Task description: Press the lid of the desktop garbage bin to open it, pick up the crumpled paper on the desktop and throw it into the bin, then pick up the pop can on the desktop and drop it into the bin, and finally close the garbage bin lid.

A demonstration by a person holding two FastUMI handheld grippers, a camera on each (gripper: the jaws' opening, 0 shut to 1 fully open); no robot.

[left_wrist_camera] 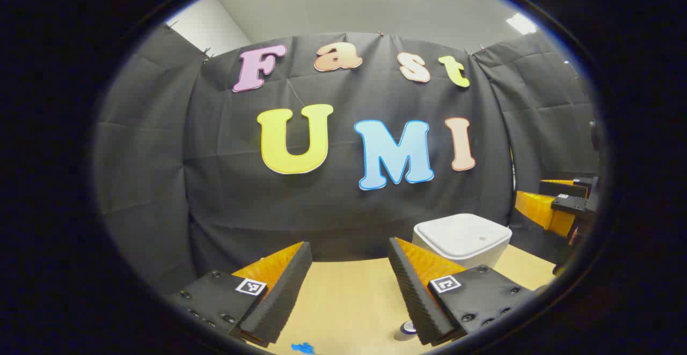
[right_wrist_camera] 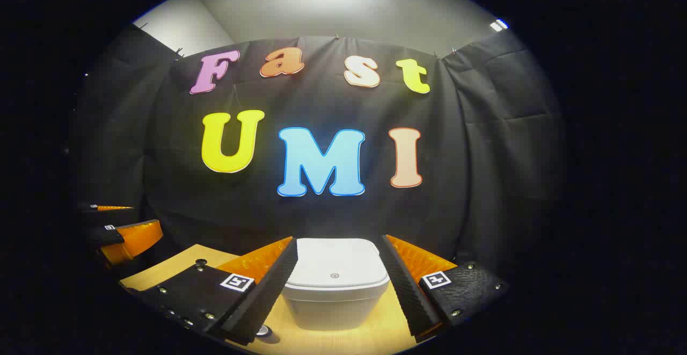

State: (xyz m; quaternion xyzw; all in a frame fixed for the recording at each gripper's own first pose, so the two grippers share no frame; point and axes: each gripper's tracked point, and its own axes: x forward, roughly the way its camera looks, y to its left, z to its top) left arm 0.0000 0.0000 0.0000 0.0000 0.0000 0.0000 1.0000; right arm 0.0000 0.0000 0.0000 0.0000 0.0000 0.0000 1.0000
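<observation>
Nothing looks done yet: the bin (right_wrist_camera: 335, 282) sits lid-down on the tabletop (left_wrist_camera: 343, 301) ahead of the right gripper (right_wrist_camera: 338, 290), both it and the left gripper (left_wrist_camera: 349, 290) spread wide and empty.

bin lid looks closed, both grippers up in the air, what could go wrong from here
1. The white garbage bin sits framed between the open jaws of the right gripper, its lid shut. Pressing off the lid's middle may tip or slide the bin on the wooden desktop instead of opening it.
2. A small round object, possibly the pop can's top, lies low beside a finger of the left gripper; lowering that gripper might knock it over.
</observation>
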